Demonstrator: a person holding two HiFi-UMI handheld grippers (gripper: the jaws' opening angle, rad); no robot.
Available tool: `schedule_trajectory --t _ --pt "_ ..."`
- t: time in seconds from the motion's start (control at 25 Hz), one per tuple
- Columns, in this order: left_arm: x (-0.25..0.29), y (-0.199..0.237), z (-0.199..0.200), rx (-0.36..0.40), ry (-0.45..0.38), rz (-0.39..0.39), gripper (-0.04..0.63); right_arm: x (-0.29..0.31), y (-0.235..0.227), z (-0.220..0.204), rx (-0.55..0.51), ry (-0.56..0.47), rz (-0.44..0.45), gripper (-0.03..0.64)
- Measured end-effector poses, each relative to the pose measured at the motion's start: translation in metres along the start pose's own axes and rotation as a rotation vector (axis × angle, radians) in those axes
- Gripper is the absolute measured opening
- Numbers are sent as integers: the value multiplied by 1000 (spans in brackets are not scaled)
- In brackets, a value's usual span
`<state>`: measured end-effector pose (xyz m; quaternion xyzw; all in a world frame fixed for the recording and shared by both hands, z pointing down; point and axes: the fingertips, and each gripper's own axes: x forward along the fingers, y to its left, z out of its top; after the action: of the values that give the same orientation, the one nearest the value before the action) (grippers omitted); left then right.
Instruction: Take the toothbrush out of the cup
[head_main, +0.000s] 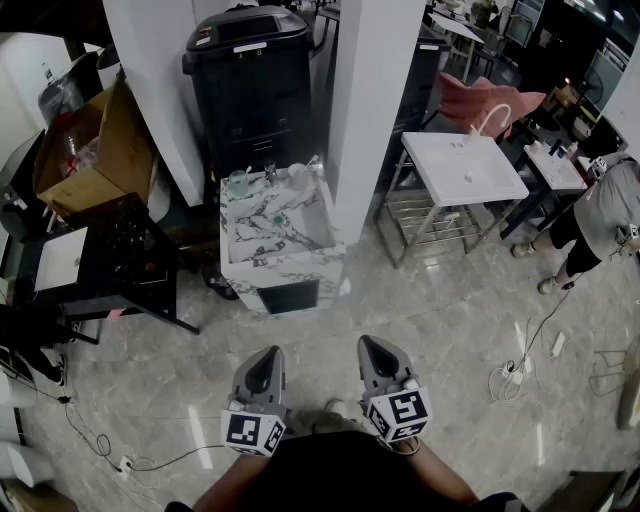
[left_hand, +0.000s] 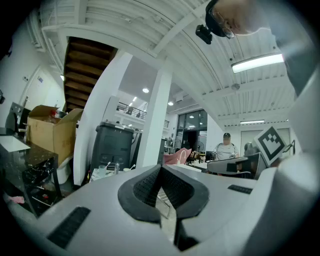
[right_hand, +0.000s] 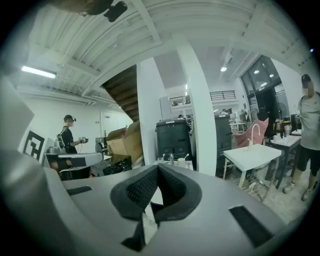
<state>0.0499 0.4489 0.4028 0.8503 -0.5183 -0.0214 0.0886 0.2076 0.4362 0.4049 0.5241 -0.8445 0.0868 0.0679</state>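
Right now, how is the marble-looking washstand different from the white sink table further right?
The marble washstand is veined grey and white; the white sink table is plain. The washstand is a closed box; the sink table stands on an open metal frame. Cups sit at the washstand's back edge; the sink table carries a curved tap. Both stand beside the white pillar.

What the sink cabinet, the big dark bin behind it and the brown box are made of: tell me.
Sink cabinet: white marble or a marble-print sheet, glossy with dark veins; I cannot tell which. Bin: probably moulded plastic, dark, slightly shiny, ribbed panels. Box: cardboard, matte brown, flaps folded open.
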Motion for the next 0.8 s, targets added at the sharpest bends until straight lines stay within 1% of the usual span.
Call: schedule_trajectory --t 0.16,0.32,0.52,0.72,0.8 --pt "-5 0 -3 -7 -13 -5 25 -4 7 1 -7 -13 -13 11" --pt "-2 -5 -3 0 -25 -5 25 -9 2 1 -1 -28 -24 12" --pt "7 -15 0 27 -34 29 25 -14 -13 -1 3 -56 19 12" --pt "14 -28 -6 42 -26 83 25 -22 -33 -12 18 -51 71 12" --pt "21 -32 -10 48 -16 96 25 -24 -43 -16 18 -48 77 12"
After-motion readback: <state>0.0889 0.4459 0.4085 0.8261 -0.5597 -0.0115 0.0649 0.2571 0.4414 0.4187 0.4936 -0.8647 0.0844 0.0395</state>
